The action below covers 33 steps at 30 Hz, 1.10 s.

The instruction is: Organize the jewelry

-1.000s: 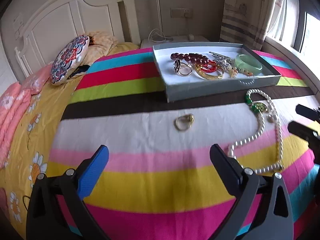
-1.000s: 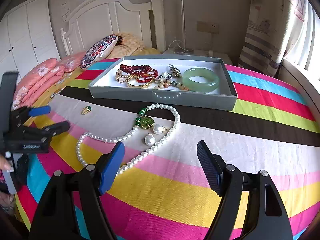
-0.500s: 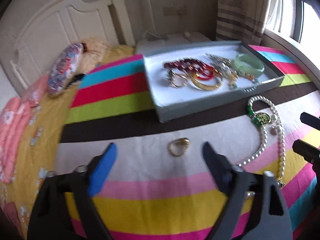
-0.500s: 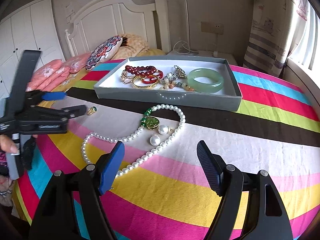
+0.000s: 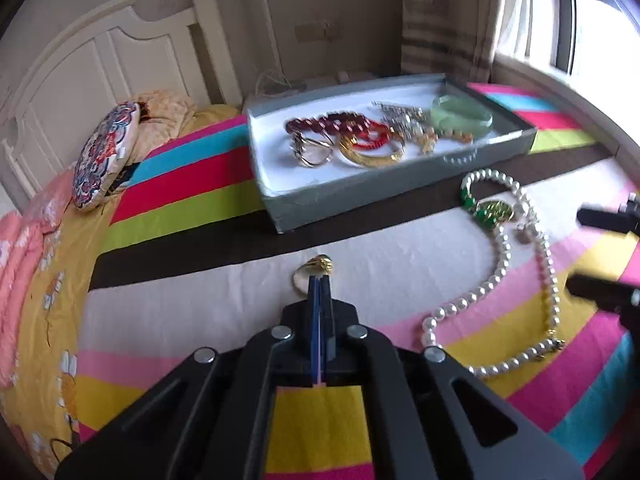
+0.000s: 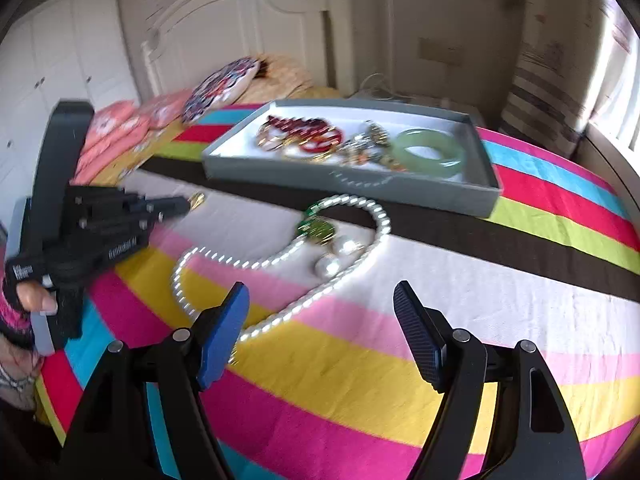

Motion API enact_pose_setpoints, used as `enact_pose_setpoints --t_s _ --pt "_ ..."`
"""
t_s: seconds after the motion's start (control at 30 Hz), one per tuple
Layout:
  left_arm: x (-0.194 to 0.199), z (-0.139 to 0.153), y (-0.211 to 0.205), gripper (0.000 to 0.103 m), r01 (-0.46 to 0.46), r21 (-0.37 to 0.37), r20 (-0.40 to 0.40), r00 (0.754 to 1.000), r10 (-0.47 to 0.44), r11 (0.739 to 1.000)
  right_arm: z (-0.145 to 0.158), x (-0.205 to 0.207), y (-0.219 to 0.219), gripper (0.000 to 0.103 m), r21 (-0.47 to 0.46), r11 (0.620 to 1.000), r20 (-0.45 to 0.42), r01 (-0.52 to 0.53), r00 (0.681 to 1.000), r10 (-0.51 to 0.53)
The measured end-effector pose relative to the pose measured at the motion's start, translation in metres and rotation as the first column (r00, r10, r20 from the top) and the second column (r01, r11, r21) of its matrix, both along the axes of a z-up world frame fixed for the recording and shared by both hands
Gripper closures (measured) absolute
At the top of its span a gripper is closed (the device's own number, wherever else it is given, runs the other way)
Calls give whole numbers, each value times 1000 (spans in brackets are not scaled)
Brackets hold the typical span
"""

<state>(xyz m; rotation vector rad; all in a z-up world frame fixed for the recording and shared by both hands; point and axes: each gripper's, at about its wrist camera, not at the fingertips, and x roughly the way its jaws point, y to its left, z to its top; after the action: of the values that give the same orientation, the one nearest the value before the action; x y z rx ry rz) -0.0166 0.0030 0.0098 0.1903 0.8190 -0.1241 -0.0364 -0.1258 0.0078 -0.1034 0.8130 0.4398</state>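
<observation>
A bed point(image 5: 192, 196) with a bright striped cover carries everything. On the left, the left hand-held gripper point(image 5: 319, 280) has its fingers pressed together on the near edge of a gold ring point(image 5: 314, 270) lying on the cream stripe. Behind sits the grey tray point(image 5: 400, 188) holding bangles. Further right, a pearl necklace point(image 6: 280, 256) sprawls before the right hand-held gripper point(image 6: 320, 336), whose fingers stand wide apart.
</observation>
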Motion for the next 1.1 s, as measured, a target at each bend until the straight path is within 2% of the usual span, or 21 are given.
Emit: enact_pose_setpoints --t_s 0.17,0.27,0.33,0.37,0.4,0.5,0.57,0.6,0.63,0.67,0.83,0.87,0.9,0.97,1.03,1.1 --pt "-6 4 22 103 -60 -81 4 998 60 995 -6 -15 21 31 -27 994 -52 -106 993 105" --pt "-9 7 25 103 -65 -91 12 998 66 994 -11 -16 31 31 -56 991 -72 -125 990 121" --pt "-12 7 26 88 -59 -98 11 998 61 993 -13 -13 38 31 -100 990 -71 -104 993 97" --pt "-12 7 26 61 -59 -102 8 998 60 993 -13 -12 41 31 -113 989 -69 -99 993 91" --pt "-13 8 27 41 -63 -106 11 998 64 992 -14 -10 46 30 -130 987 -66 -94 994 86" --pt "-13 8 29 40 -61 -125 10 998 62 990 -15 -4 54 28 -134 987 -68 -86 995 77" --pt "-11 6 30 40 -62 -133 -9 998 61 989 -14 -4 57 30 -132 987 -56 -89 995 82" --pt "-10 5 32 40 -67 -141 -17 998 65 988 -13 -5 57 50 -124 987 -43 -102 994 97" --pt "-10 5 34 40 -72 -149 -22 997 69 986 -11 -7 58 81 -124 986 -34 -112 994 108" --pt "-9 5 36 40 -80 -159 -27 997 77 984 -11 -6 57 86 -123 986 -35 -113 993 109" --pt "-4 5 38 40 -82 -171 -41 996 76 982 -9 -15 46 88 -76 990 -32 -121 992 119" --pt "-2 6 36 40 -75 -166 -40 997 69 983 -7 -16 43 91 -62 991 -21 -118 993 117" --pt "0 7 33 40 -63 -161 -42 998 56 985 -5 -17 40 100 -48 993 -11 -110 994 110" --pt "5 7 30 42 -49 -159 -45 998 43 986 -3 -18 37 100 -43 994 -3 -99 995 99" --pt "13 4 25 50 -34 -154 -56 998 26 987 -3 -19 34 100 -38 995 5 -89 996 89" --pt "22 -1 20 66 -22 -152 -74 997 11 988 -2 -19 33 100 -30 995 5 -91 996 91"
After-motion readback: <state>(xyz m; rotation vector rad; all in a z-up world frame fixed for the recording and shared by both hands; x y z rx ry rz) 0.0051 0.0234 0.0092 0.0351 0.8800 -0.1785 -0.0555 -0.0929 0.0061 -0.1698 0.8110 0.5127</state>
